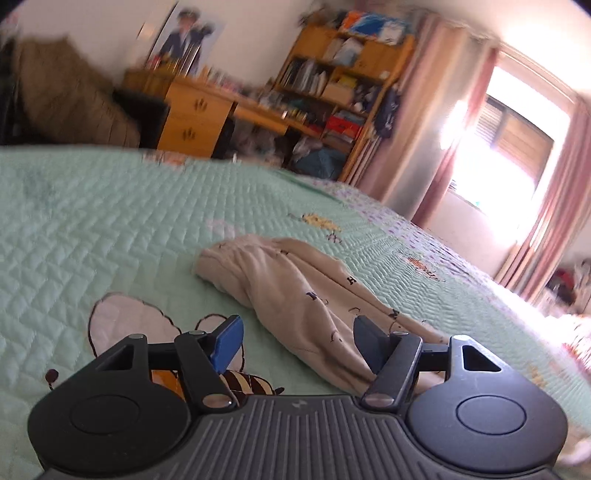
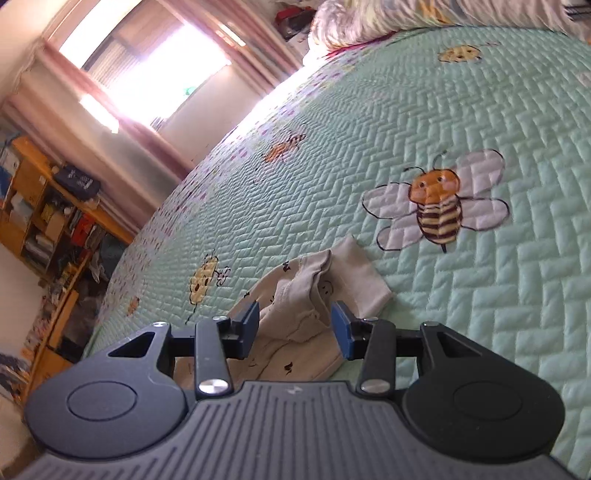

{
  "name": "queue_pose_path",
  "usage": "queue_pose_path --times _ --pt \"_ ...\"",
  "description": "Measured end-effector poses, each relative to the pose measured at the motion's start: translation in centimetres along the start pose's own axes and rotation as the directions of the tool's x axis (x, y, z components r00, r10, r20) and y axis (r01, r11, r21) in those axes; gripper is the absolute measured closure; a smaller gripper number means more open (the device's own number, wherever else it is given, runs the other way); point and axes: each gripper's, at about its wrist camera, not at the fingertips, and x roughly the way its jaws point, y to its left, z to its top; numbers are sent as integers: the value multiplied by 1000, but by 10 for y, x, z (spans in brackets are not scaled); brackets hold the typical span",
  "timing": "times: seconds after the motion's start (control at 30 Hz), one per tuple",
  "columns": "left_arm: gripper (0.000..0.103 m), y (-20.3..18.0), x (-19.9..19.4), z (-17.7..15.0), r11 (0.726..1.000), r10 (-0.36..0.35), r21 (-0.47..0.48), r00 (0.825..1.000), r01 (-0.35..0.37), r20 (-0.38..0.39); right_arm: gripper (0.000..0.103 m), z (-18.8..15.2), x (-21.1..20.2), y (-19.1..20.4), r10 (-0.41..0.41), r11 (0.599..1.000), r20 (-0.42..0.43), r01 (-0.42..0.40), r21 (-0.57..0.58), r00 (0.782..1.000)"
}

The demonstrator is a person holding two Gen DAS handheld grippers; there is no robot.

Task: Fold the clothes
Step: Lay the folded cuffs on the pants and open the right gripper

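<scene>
A beige garment (image 1: pixel 295 291) with small dark prints lies bunched in a long strip on the mint quilted bedspread (image 1: pixel 92 221). My left gripper (image 1: pixel 299 345) hovers low over its near end, jaws wide apart; the cloth runs under the right finger but the pads do not press it. In the right wrist view the same garment (image 2: pixel 306 295) shows a ribbed cuff or waistband end. My right gripper (image 2: pixel 299 330) stands open just above it, cloth lying between the blue pads (image 2: pixel 341 332) without being pinched.
Bee and flower prints dot the bedspread (image 2: pixel 480 314). A wooden desk (image 1: pixel 199 114) and crowded shelves (image 1: pixel 340 85) stand beyond the bed. Pink curtains (image 1: pixel 546 221) frame a bright window. Pillows (image 2: pixel 406 18) lie at the bed's head.
</scene>
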Motion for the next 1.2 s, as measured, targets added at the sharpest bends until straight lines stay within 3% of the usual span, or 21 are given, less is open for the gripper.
queue_pose_path --times 0.13,0.27,0.37,0.43,0.47,0.7,0.9,0.97,1.03,1.1,1.2 --pt "25 -17 -8 -4 994 21 109 996 -31 91 58 -2 27 -10 7 1000 -62 -6 14 998" --pt "25 -24 -6 -5 989 19 143 997 -29 71 59 -13 37 -18 71 994 -28 -68 90 997" --pt "25 -24 -3 -5 990 20 135 999 -26 47 74 -19 43 -20 44 994 -16 -42 103 999" --pt "25 -24 2 -5 991 23 131 999 -27 32 96 -19 42 -19 17 994 -5 -17 105 1000" --pt "25 -24 1 -4 991 23 130 999 -27 31 99 -19 39 -19 14 995 3 -14 102 1000" --pt "23 -26 0 -5 990 23 136 999 -27 36 99 7 -9 -8 16 998 115 -23 56 993" --pt "21 -24 2 -4 990 23 135 999 -27 28 98 12 16 -27 -105 994 27 104 36 994" --pt "20 -23 4 -4 991 24 132 999 -27 21 94 4 22 -42 -108 988 -11 109 109 994" --pt "20 -23 5 -4 991 26 132 1000 -27 12 84 -3 12 -47 -78 984 28 73 160 997" --pt "20 -22 6 -4 991 28 132 1000 -28 5 75 -5 1 -45 -80 986 74 68 152 994" --pt "19 -22 7 -5 991 31 129 1000 -31 0 75 5 -10 -34 -37 996 133 25 87 990"
